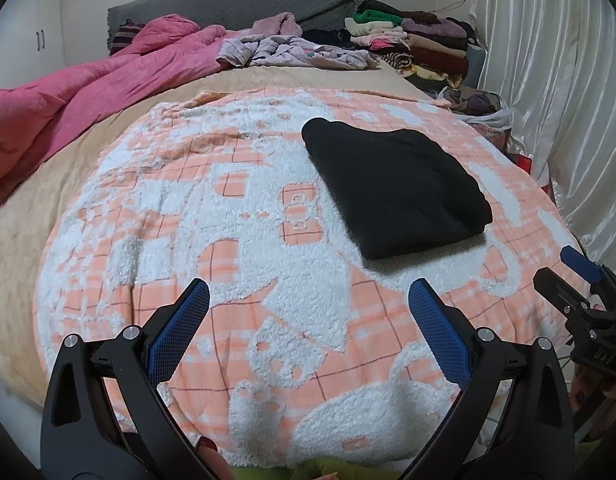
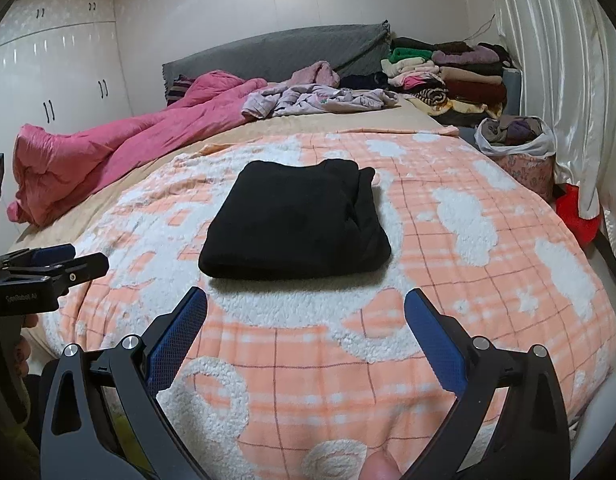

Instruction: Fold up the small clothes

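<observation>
A black garment (image 1: pixel 395 192) (image 2: pixel 298 222), folded into a thick rectangle, lies on the orange-and-white fleece blanket (image 1: pixel 236 240) (image 2: pixel 447 280) spread over the bed. My left gripper (image 1: pixel 308 298) hovers open above the blanket's near edge, to the near left of the garment, with nothing between its blue pads. My right gripper (image 2: pixel 306 306) is open too, just short of the garment's near edge and holding nothing. In the left wrist view the right gripper (image 1: pixel 575 280) shows at the right edge; in the right wrist view the left gripper (image 2: pixel 48 264) shows at the left edge.
A crumpled pink quilt (image 1: pixel 92 92) (image 2: pixel 120 148) lies along the left side. Loose lilac clothes (image 1: pixel 296 52) (image 2: pixel 319 100) sit near the grey headboard (image 2: pixel 276 60). A stack of folded clothes (image 1: pixel 419 44) (image 2: pixel 451 76) and a bag of clothes (image 2: pixel 515 140) stand at the far right by the curtain (image 1: pixel 555 80).
</observation>
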Available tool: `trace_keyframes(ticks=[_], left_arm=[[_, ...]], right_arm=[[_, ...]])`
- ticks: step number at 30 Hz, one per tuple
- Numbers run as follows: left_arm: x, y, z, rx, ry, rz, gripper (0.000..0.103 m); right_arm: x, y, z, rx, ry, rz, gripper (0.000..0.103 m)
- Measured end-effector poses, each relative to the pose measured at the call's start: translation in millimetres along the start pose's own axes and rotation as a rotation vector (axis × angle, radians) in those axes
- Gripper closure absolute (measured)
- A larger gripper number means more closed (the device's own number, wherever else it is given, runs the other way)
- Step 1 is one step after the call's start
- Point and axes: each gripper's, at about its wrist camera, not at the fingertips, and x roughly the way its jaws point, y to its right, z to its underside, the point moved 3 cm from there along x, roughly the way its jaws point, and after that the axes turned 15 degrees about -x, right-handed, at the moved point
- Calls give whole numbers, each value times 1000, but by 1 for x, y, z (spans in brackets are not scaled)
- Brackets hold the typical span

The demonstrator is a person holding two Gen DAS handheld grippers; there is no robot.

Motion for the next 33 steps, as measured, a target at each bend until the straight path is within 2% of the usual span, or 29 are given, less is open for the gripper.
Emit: trace_keyframes(ticks=[33], left_arm=[[7,-6,5,-26,-33,-11,10]], right_arm=[[7,-6,6,5,-31,-23,4]])
